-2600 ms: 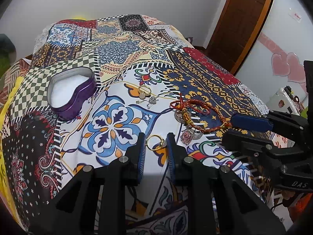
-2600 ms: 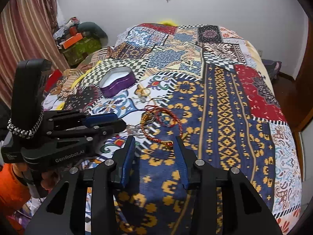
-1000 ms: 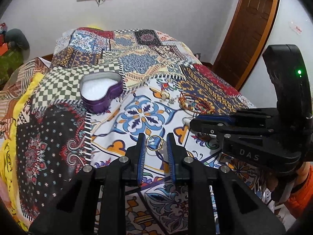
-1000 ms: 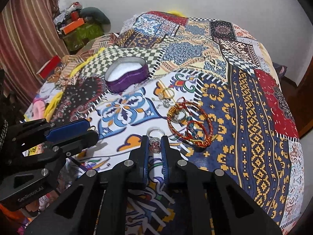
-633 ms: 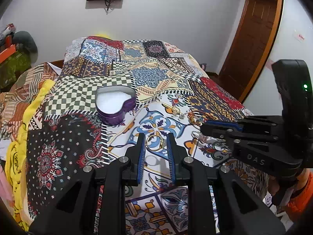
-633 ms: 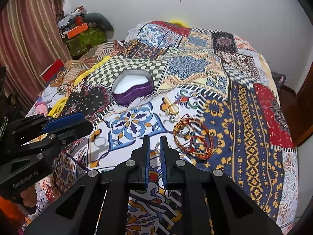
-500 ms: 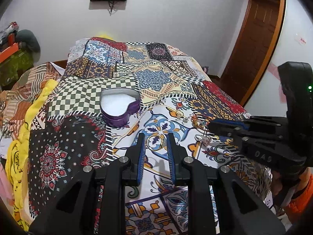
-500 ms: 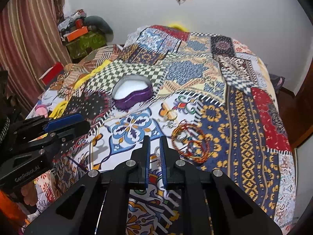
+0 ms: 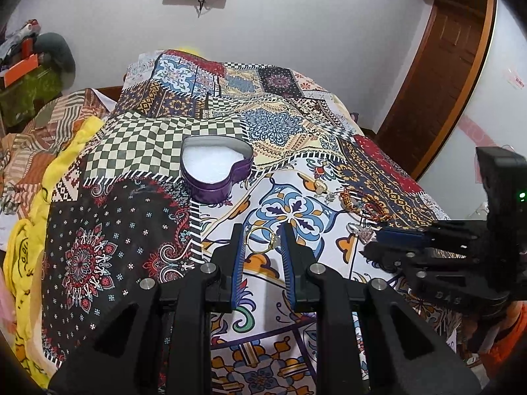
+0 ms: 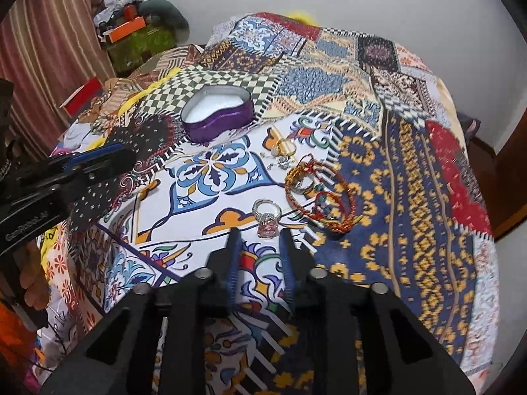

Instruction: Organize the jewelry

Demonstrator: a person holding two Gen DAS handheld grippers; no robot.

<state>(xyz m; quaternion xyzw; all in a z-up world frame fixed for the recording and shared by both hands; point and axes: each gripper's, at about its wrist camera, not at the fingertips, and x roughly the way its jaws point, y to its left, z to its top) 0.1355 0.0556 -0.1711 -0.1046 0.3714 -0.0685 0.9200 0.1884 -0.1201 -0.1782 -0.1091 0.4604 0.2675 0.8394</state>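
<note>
My left gripper [image 9: 262,232] is shut on a thin gold ring [image 9: 260,240] and holds it above the patterned bedspread [image 9: 131,230], short of the purple heart-shaped tin [image 9: 210,191] with its white lining. My right gripper [image 10: 259,232] has its jaws opening. A silver ring with a pink stone [image 10: 267,219] lies on the bedspread just ahead of its fingertips, with no pad pressing it. The tin [image 10: 217,128] stands further back left. In the left wrist view the right gripper [image 9: 374,243] comes in from the right, with the silver ring [image 9: 360,230] beside its tips.
Red and orange thread bracelets [image 10: 324,197] lie right of the silver ring, around another silver ring [image 10: 301,186]. A gold ring and small silver pieces [image 10: 283,151] lie nearer the tin. The left gripper [image 10: 128,154] reaches in from the left. The bed's edge drops away below and to the right.
My right gripper, shut on the pink-stone ring and lifted a moment ago, has parted its jaws; the ring now lies on the bedspread. The left gripper still holds the gold ring.
</note>
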